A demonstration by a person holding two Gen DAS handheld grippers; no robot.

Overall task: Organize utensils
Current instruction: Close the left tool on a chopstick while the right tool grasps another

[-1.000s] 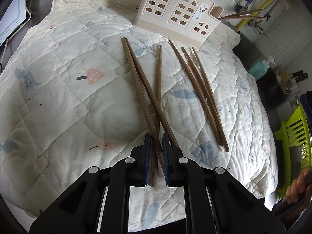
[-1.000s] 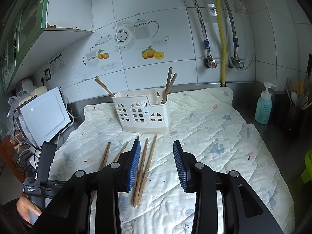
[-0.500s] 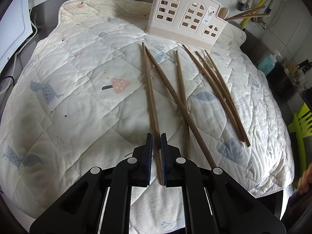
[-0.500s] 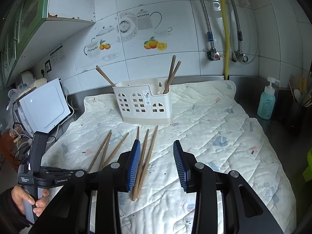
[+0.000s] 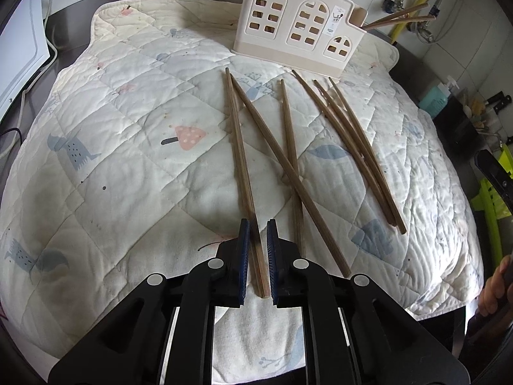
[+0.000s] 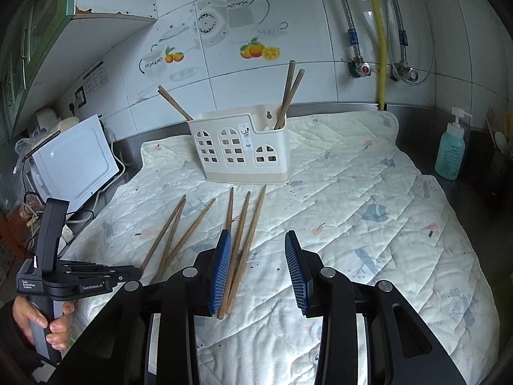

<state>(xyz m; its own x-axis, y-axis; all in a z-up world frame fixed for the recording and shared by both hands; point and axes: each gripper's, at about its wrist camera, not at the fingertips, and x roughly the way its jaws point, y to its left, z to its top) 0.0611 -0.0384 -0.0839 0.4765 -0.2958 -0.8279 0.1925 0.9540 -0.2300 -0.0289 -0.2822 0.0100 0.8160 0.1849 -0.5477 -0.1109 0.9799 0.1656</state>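
Several brown wooden chopsticks (image 5: 290, 147) lie on a quilted white mat (image 5: 128, 147), in front of a cream utensil holder (image 5: 295, 38) that stands upright with three chopsticks in it (image 6: 288, 96). My left gripper (image 5: 256, 227) straddles the near end of the leftmost chopstick (image 5: 243, 176), its blue pads slightly apart on either side of it. My right gripper (image 6: 258, 240) is open and empty above the mat, with three chopsticks (image 6: 243, 224) beside its left finger. The left gripper also shows in the right wrist view (image 6: 136, 271).
A white appliance (image 6: 73, 166) with cables stands off the mat's left edge. A teal soap bottle (image 6: 450, 150) stands at the right by the tiled wall. A green plastic rack (image 5: 490, 205) sits off the mat's right edge.
My left gripper has shifted left from over the crossed chopsticks to the leftmost chopstick, and its pads have parted slightly. My right gripper has risen a little and stays open.
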